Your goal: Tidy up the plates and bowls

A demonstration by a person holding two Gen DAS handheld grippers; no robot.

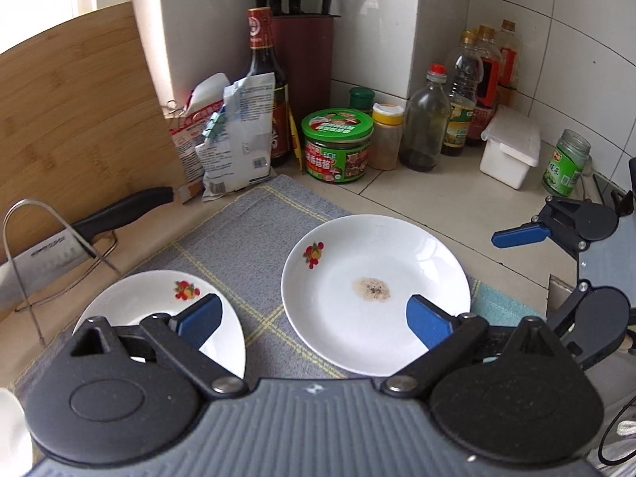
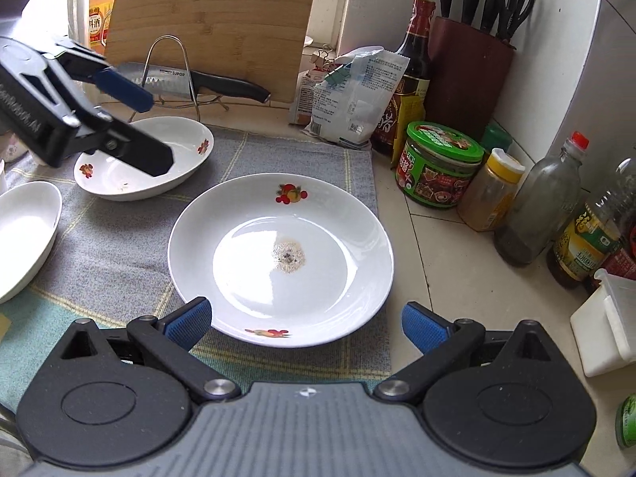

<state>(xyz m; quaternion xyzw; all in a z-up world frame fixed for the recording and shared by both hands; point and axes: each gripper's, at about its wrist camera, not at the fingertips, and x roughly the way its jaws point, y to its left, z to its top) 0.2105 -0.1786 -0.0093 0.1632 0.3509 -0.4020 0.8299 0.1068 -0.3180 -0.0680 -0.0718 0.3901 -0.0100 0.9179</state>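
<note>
Left wrist view: left gripper (image 1: 314, 320), jaws apart, empty, hovering over grey mat (image 1: 238, 230) between fruit-print bowl (image 1: 159, 302) and soiled plate (image 1: 373, 290).

Right wrist view: right gripper (image 2: 304, 324), jaws apart, empty, straddling the plate's near rim. Advice: close squarely on the rim, lift level; stack the plate away from the jar (image 2: 437, 163).

Left tongs (image 1: 314, 320) hang wide open over a grey mat (image 1: 246, 238), with a small bowl (image 1: 159, 310) beside a crumb-stained plate (image 1: 373, 294).
</note>
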